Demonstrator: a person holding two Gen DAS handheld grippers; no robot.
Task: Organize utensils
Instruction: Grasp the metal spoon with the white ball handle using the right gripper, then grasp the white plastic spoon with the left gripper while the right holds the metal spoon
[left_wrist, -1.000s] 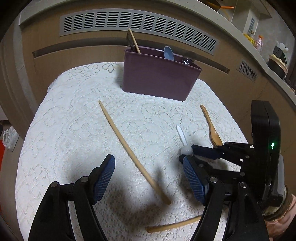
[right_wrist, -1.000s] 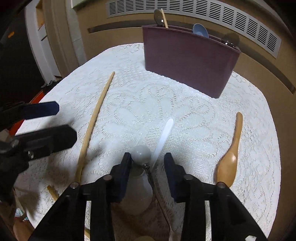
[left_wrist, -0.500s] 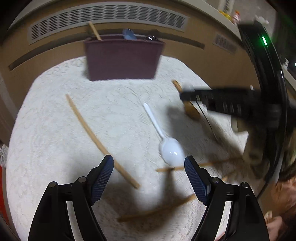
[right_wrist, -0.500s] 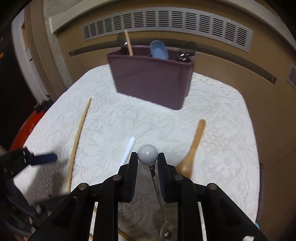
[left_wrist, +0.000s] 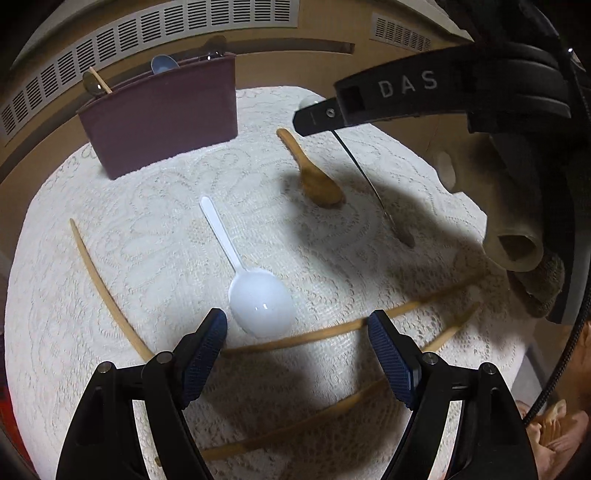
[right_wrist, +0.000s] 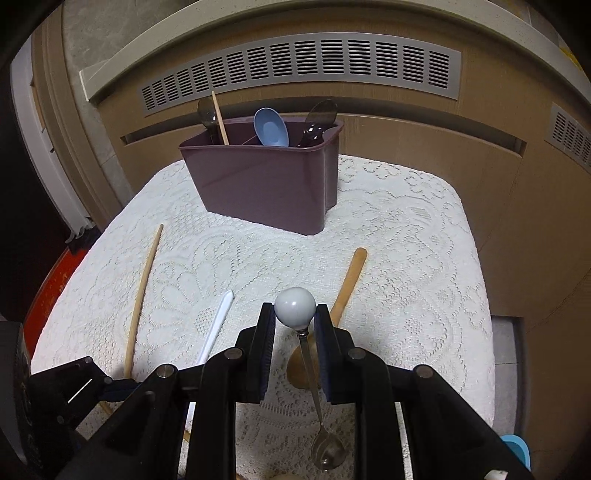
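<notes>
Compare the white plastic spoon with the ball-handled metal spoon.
The white plastic spoon lies flat on the lace cloth; the metal spoon hangs bowl-down, its ball clamped in the right gripper. The plastic bowl is broad, the metal one small. The plastic handle is flat, the metal thin.

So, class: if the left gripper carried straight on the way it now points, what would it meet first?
Most likely the white plastic spoon: its bowl lies just ahead of the open left gripper, slightly toward the left finger. A wooden chopstick crosses the gap too, and depth is unclear, so it could touch first.
</notes>
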